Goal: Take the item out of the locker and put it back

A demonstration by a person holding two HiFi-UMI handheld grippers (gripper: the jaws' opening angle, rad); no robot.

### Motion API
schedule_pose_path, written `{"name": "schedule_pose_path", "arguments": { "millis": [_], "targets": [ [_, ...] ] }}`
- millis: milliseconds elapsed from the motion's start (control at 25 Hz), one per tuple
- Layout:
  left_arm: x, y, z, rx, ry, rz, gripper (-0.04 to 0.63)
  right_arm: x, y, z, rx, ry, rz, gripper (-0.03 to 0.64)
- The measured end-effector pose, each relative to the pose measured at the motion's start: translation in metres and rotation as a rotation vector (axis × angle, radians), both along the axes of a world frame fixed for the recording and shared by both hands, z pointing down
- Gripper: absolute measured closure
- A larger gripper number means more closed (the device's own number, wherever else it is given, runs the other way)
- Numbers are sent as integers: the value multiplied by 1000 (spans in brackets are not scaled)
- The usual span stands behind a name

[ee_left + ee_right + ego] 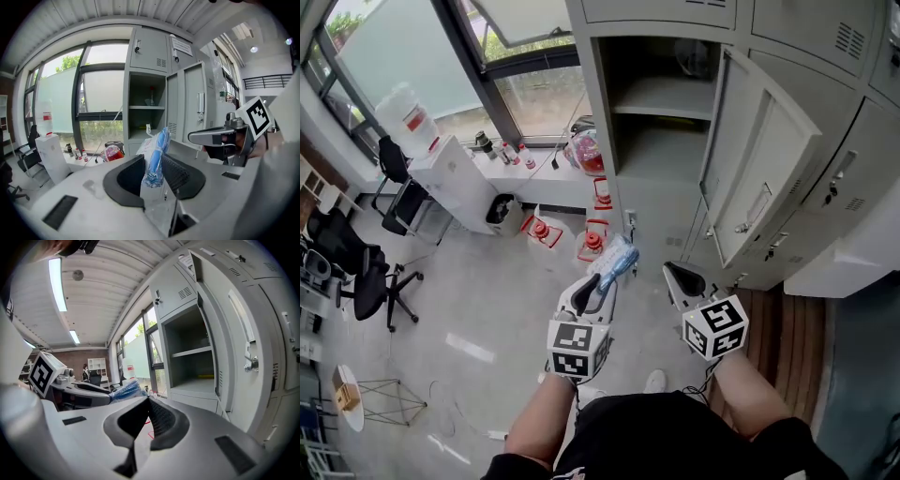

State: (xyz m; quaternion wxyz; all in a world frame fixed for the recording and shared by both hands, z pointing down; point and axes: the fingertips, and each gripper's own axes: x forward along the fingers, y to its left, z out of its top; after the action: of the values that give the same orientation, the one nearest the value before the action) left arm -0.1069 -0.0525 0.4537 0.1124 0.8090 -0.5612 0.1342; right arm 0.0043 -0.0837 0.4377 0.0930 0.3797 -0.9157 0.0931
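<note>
The left tool [602, 281] is clamped on the bagged blue item [617, 259], its jaws part-way apart with the pads pressing the clear plastic from both sides. In the left gripper view the item stands upright between the jaws, long axis leaning a little toward 1 o'clock and its top poking above the tips. From the head view the open locker [661, 141] lies at 12 to 1 o'clock of that tool, well apart from it, with the item out over the floor and not inside any compartment. The lower shelf [140, 136] sits almost dead ahead at 12 o'clock in the left gripper view, so a return would likely be a straight push along the tool's own line. The door [764, 178] hangs open at 2 o'clock, on the right tool's side. The right tool [680, 278] is just beside the left, at its 3 o'clock, jaws together on nothing; the left hand, carrying the load, is the one that matters.
</note>
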Motion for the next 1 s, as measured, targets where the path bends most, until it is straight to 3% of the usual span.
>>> {"name": "schedule_pose_path", "arguments": {
  "millis": [320, 1000],
  "targets": [
    [-36, 32, 5, 0, 51, 20, 476, -36, 23, 7, -19, 10, 32, 566],
    [-77, 85, 10, -3, 47, 106, 479, -74, 77, 20, -42, 4, 115, 566]
  ]
}}
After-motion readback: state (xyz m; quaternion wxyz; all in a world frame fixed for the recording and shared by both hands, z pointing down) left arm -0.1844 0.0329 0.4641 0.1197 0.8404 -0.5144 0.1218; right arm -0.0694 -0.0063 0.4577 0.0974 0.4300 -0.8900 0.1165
